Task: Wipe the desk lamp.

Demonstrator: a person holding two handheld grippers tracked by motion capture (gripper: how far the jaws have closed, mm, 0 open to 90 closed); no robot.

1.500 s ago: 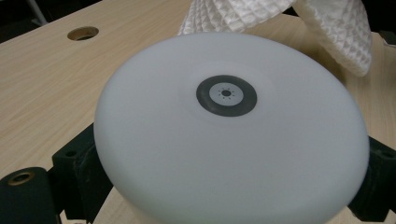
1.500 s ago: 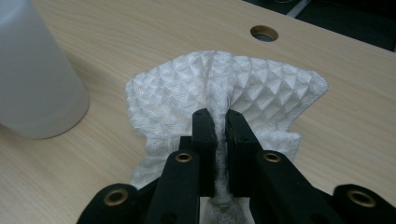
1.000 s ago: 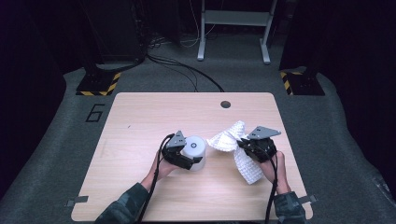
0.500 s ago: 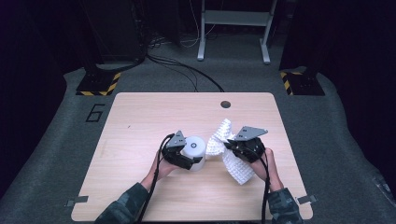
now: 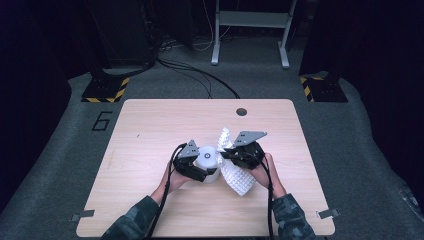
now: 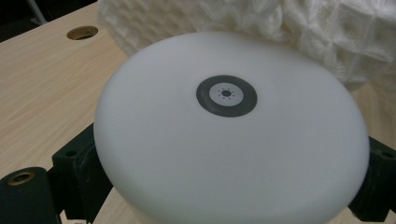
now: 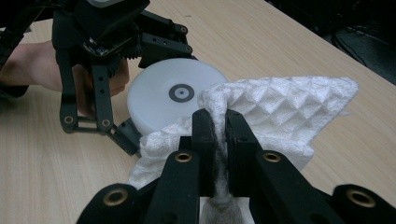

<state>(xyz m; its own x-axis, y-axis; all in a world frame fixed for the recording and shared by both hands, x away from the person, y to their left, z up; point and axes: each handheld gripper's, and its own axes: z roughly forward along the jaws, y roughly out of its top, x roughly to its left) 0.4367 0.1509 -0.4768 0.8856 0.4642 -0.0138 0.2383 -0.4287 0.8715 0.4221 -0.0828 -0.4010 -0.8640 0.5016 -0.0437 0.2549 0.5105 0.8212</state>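
Observation:
A white round puck-shaped device (image 5: 208,159) with a grey ring mark on top (image 6: 226,94) stands on the wooden table (image 5: 150,130). My left gripper (image 5: 202,169) is shut on it, one jaw at each side (image 7: 177,93). A white waffle-weave cloth (image 5: 236,176) hangs pinched in my right gripper (image 5: 227,155), bunched between its two black jaws (image 7: 220,122). The cloth (image 7: 280,112) touches the device's right edge and rises behind it in the left gripper view (image 6: 299,28).
A round cable hole (image 5: 242,111) lies near the table's far edge (image 6: 82,32). On the floor beyond are black stands with yellow-black striped bases (image 5: 106,90), cables and a grey metal frame (image 5: 250,30). A "6" is marked on the floor (image 5: 101,120) at left.
My right gripper has moved left with the cloth, bringing it from apart to against the white device. The left gripper and the device have stayed in place.

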